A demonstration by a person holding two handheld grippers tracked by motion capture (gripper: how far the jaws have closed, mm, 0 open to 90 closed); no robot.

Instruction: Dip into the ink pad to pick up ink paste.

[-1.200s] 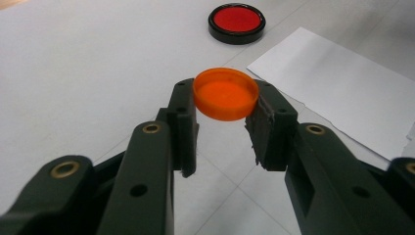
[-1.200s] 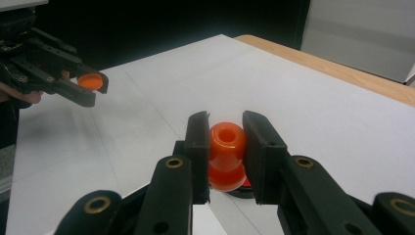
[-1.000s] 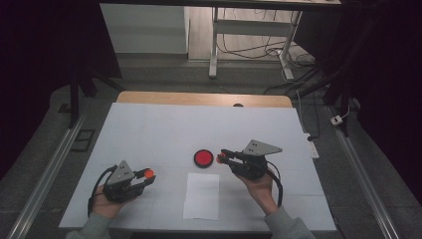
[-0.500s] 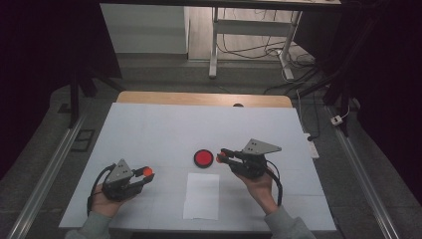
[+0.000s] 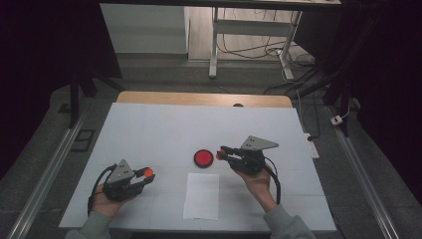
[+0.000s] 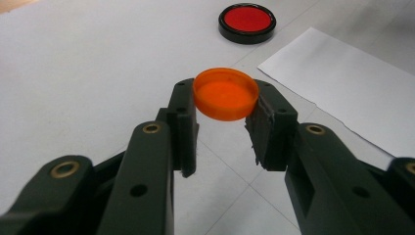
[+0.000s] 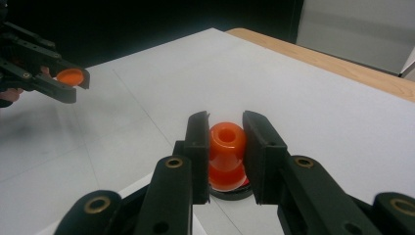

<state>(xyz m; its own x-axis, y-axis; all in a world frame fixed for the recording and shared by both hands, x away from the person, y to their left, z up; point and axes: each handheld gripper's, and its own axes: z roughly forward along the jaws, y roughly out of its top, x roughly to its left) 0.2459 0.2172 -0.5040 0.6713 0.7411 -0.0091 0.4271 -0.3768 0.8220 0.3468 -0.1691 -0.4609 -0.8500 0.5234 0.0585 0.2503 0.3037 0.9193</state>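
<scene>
My left gripper (image 5: 146, 174) is at the table's near left, shut on a flat orange cap (image 6: 225, 93) held by its rim just above the table surface. To the right, my right gripper (image 5: 220, 154) is shut on an orange stamp-like piece (image 7: 226, 147) with a hole in its top. That piece hangs over the near edge of a round red pad in a black case (image 5: 203, 158); whether it touches the pad I cannot tell. The left gripper (image 7: 73, 81) with its cap also appears far off in the right gripper view.
A white sheet of paper (image 5: 201, 195) lies flat near the front edge, between my two hands. The table (image 5: 164, 134) is covered in white, with a wooden strip (image 5: 199, 98) along the far edge. Beyond it are a floor, desk legs and cables.
</scene>
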